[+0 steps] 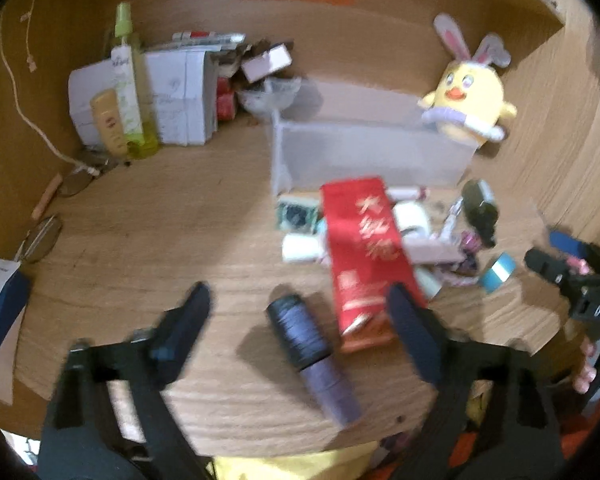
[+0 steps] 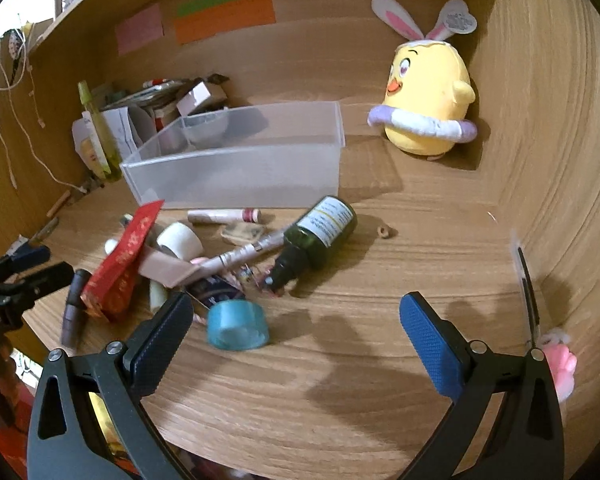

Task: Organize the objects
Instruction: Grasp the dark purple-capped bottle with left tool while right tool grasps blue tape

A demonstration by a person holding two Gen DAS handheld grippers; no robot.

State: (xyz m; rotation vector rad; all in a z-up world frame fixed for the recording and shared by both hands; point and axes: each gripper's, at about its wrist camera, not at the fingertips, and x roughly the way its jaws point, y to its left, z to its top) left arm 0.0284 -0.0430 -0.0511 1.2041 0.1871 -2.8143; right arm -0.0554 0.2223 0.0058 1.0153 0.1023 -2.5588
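only right view, tape roll [image 2: 238,325] unblurred

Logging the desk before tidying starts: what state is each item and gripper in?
left gripper: open, around dark tube
right gripper: open, empty
dark tube: lying flat
clear bin: empty, upright
green bottle: on its side, capped
blue tape roll: on edge
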